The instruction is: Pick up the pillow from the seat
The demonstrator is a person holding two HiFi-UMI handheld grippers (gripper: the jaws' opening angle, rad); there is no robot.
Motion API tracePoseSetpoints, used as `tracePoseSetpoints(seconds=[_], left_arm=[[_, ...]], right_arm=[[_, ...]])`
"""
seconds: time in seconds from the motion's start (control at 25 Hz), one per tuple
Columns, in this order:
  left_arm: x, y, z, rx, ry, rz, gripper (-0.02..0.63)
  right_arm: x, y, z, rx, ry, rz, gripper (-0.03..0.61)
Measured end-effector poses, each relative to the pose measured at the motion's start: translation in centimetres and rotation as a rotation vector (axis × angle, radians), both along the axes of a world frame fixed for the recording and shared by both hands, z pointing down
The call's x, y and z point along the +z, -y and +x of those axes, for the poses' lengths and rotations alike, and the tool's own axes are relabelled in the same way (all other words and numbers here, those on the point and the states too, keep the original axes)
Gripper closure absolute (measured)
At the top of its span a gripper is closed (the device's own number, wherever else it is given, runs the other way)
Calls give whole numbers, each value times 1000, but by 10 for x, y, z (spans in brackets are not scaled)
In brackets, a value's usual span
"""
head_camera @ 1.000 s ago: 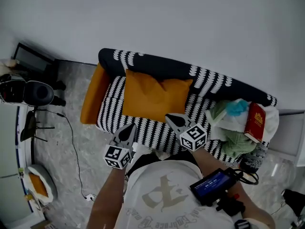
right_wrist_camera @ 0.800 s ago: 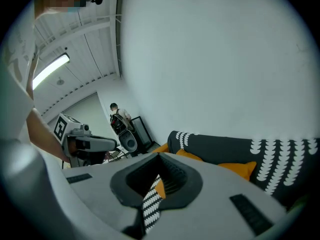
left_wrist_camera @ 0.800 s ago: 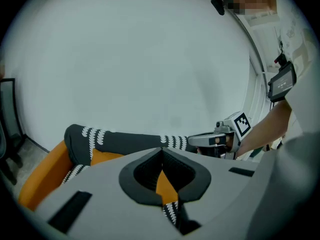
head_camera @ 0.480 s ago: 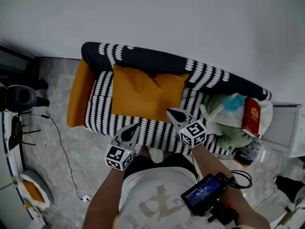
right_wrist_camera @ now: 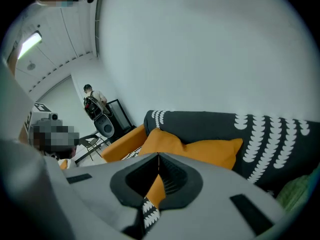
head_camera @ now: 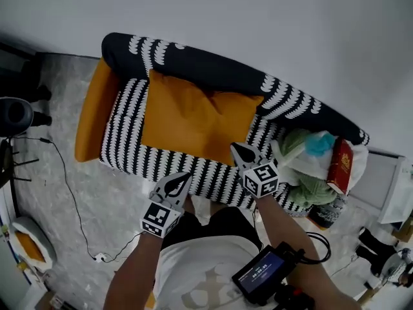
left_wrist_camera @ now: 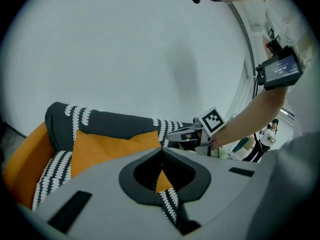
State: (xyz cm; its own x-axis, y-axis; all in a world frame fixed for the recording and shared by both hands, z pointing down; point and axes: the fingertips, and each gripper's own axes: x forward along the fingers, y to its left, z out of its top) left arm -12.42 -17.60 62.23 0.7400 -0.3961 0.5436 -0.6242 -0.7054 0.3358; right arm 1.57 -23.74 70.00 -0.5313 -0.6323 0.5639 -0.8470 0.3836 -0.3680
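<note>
An orange pillow [head_camera: 193, 118] lies on the seat of a black-and-white patterned sofa [head_camera: 132, 118], leaning against its dark backrest. It also shows as the orange pillow [left_wrist_camera: 112, 145] in the left gripper view and the orange pillow [right_wrist_camera: 200, 149] in the right gripper view. My left gripper [head_camera: 179, 179] hovers at the sofa's front edge, jaws shut and empty. My right gripper [head_camera: 241, 151] hangs just over the pillow's lower right corner, shut, holding nothing. Neither touches the pillow.
A pile of green and white cloth [head_camera: 310, 166] with a red book [head_camera: 342, 165] fills the sofa's right end. An orange armrest [head_camera: 90, 118] is at the left. A cable [head_camera: 71, 199] runs over the grey floor. A white wall stands behind the sofa.
The head view has drawn closer to the sofa, and both grippers have moved forward: the right now over the pillow's corner, the left at the seat's front edge. Both stayed shut.
</note>
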Motion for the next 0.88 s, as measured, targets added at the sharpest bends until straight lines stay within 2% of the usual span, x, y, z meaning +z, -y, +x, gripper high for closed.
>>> tracePoseSetpoints(seconds=[0.16,0.4,0.6,0.88], left_arm=[[15,-3,2,2,-11,-29,604],[33,-6,5,-11,-13,-66,604],[44,-5,9,-18,-12,-89,604],[49,5,18,-16,-18,-102,604]], right_arm=[[31,12,17,74,-13,-52,566],[66,46,68,267,5,-103,563],[93,72,106,370,-2,-121,496],[116,101,130,463,16,-141,421]])
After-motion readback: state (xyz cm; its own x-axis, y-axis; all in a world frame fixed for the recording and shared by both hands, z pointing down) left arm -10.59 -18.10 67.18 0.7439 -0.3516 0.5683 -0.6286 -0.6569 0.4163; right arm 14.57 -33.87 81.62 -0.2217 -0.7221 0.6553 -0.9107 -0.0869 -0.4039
